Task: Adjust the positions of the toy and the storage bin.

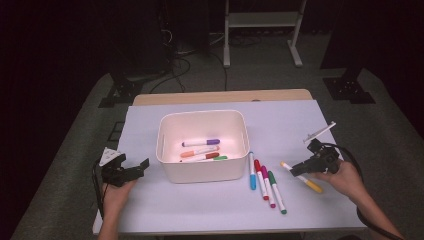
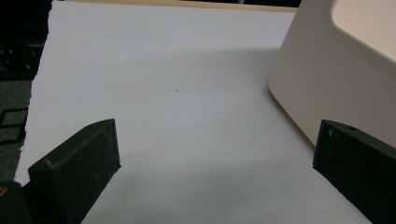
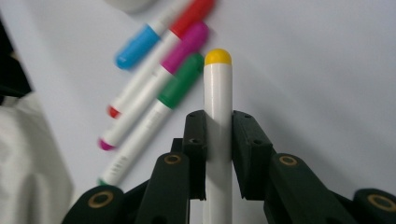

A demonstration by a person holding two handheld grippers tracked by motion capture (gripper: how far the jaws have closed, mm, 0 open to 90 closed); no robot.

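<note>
A white bin [image 1: 202, 116] stands mid-table and holds several markers, among them a purple one [image 1: 201, 143] and an orange one [image 1: 200, 151]. Right of the bin lie blue [image 1: 252, 171], red [image 1: 261, 179], magenta [image 1: 268, 186] and green [image 1: 276, 192] markers side by side. My right gripper [image 1: 295, 171] is shut on a yellow marker [image 1: 312, 185], close over the table. In the right gripper view the jaws clamp the white barrel of the yellow marker [image 3: 217, 84]. My left gripper [image 1: 142, 166] stands open and holds nothing, just left of the bin wall [image 2: 327, 74].
The white table top [image 1: 300, 120] has free room around the bin. The table's left edge [image 2: 39, 88] lies close to my left gripper. Beyond the far edge stand a white frame [image 1: 260, 30], dark stands and cables on the floor.
</note>
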